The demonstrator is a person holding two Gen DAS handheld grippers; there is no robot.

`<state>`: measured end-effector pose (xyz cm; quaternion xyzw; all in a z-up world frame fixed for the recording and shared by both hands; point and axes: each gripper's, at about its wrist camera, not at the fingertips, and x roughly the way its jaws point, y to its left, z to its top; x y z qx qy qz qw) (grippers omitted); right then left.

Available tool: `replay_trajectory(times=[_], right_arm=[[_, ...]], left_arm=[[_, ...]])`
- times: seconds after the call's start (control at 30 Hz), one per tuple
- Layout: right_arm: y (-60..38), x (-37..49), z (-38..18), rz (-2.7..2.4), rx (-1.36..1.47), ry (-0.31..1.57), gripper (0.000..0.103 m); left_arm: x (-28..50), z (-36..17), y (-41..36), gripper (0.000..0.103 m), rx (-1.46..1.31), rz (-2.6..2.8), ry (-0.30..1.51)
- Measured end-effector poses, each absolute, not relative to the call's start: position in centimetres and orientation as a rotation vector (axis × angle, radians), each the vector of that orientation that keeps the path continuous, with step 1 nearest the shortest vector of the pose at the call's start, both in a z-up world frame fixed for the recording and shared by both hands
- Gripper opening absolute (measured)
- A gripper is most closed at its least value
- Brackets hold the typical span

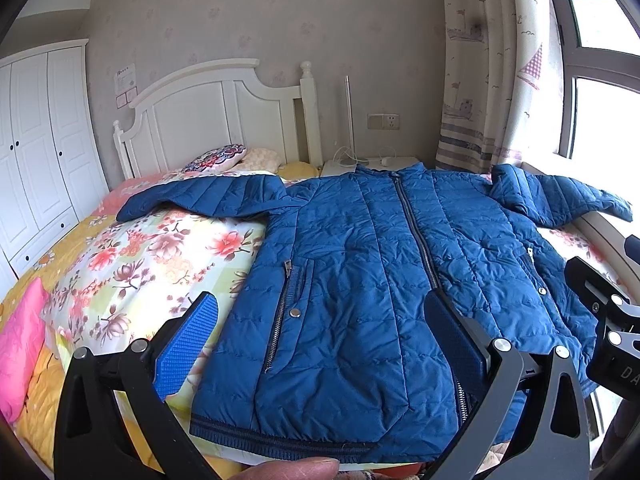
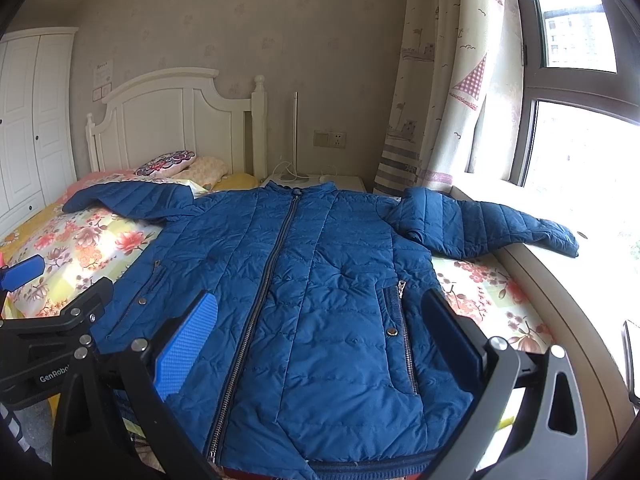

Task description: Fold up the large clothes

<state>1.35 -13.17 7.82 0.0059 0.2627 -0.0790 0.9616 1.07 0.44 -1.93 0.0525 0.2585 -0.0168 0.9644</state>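
1. Left gripper point(image 1: 324, 340): fingers spread wide, nothing between them. Blue ribbed pad at 8 o'clock of the left wrist view, dark finger at 4 o'clock. It hovers over the jacket's hem.
2. A thumb tip point(image 1: 292, 469) shows at 6 o'clock, bottom edge of the left wrist view.
3. Right gripper point(image 2: 320, 340): fingers also wide apart, holding nothing, hovering above the lower front of the jacket. In the left wrist view its black frame shows at 3 to 4 o'clock.
4. Blue quilted jacket point(image 2: 320, 280): lies flat, front up, zipped closed, on the bed, hem toward the cameras, collar at 12 o'clock. One sleeve stretches toward 10 o'clock over the quilt; the other reaches toward 2 o'clock and lies onto the window ledge point(image 2: 560, 276).
5. Floral quilt point(image 1: 160, 256): under and left of the jacket, at 9 o'clock. A pink pillow point(image 1: 20, 344) lies at its near left edge.
6. Farther: patterned cushion point(image 1: 218, 158) near the white headboard point(image 1: 208, 116) at 11 o'clock.
7. White nightstand point(image 2: 344, 182) just behind the collar at 12 o'clock, with cables on it.
8. Farthest: wardrobe point(image 1: 36, 152) at 9 to 10 o'clock, curtain point(image 2: 440, 100) and window at 1 to 2 o'clock.
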Motion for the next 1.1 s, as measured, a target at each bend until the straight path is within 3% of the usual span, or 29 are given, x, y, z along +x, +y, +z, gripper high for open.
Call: replay_trajectory(times=[1.1], right_arm=[[-13.49,1.44,7.83,-0.166,0.023,0.54,0.101]], left_arm=[[1.11,-1.8,0.38,0.099,0.112,-0.027,0.536]])
